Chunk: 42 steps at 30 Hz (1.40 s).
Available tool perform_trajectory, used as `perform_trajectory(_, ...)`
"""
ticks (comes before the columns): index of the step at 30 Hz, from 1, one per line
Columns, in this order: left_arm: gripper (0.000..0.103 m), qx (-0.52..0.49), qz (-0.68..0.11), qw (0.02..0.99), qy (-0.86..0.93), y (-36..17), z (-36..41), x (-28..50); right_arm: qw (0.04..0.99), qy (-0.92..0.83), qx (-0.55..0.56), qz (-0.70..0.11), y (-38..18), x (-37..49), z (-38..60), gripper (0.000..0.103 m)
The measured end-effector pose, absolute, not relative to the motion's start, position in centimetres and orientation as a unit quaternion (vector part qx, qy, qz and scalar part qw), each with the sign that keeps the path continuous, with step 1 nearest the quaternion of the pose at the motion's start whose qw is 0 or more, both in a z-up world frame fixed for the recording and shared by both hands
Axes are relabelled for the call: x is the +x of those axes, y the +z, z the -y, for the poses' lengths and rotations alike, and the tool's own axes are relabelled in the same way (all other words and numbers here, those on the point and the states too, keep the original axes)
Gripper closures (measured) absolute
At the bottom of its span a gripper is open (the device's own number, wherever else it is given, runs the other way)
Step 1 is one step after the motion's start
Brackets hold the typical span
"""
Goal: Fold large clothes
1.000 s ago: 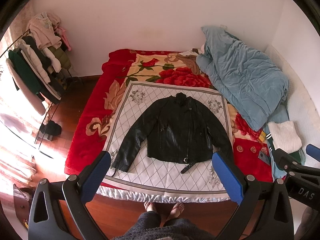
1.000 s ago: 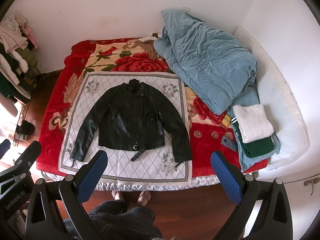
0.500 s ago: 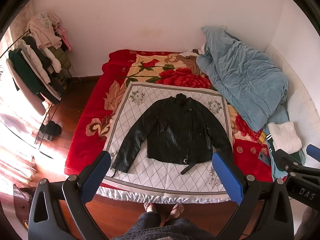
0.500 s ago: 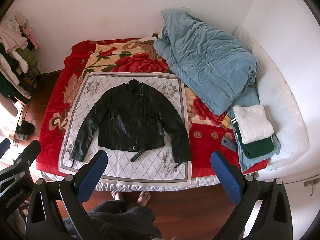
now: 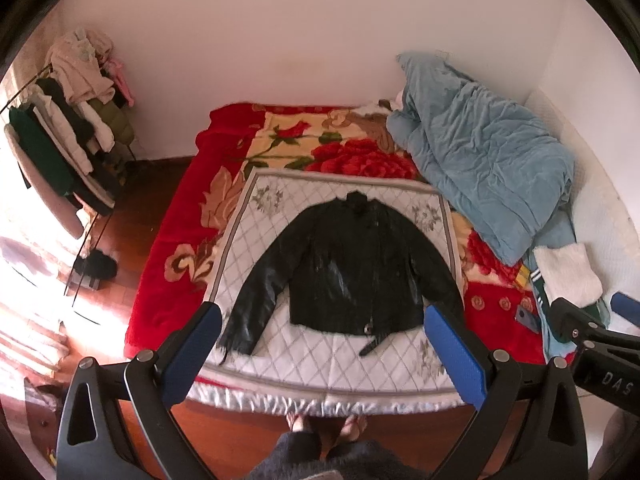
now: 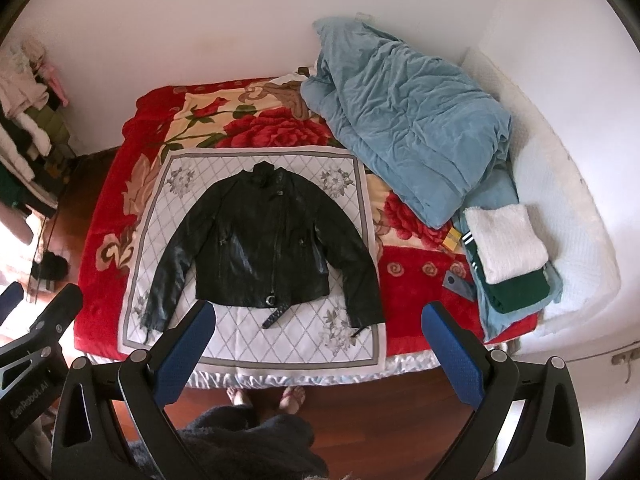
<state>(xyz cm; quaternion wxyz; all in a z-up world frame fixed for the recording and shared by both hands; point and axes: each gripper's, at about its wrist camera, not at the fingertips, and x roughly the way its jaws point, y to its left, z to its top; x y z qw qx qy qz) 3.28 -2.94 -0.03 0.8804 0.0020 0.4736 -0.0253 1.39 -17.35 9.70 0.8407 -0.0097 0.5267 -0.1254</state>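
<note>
The jacket (image 6: 264,240) lies flat, sleeves spread, on the white mat (image 6: 360,344) near the bed's (image 6: 100,248) front edge, ready for folding. Both grippers, left (image 5: 322,354) and right (image 6: 318,350), hover above with jaws spread, empty.
</note>
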Motion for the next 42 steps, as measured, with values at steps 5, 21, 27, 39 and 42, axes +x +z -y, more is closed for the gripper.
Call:
perform_trajectory(5,0.000,0.029,-0.473,0.880,-0.023,-4.8,2.7,7.3,0.846,-0.144,0.066,-0.510,5.6,3.2,21.0,0.000)
perform_trajectory(21,0.000,0.153,-0.569,0.800,0.117,-32.2,4.4,20.5,0.678,-0.177,0.292,-0.650,-32.9,11.6,37.3,0.031)
perform_trajectory(27,0.000,0.162,-0.618,0.757,0.140,-41.6,6.3,23.4,0.568,-0.294,0.437,-0.632,-47.2,8.1,44.9,0.031)
perform_trajectory(39,0.000,0.210,-0.631,0.745,0.052,-52.3,15.9,26.7,0.573,-0.324,0.374,-0.653,-58.0,5.6,51.6,0.035)
perform_trajectory(42,0.000,0.216,-0.635,0.741,0.037,-53.2,17.7,26.9,0.607,-0.324,0.350,-0.636,-56.8,5.8,50.2,0.082)
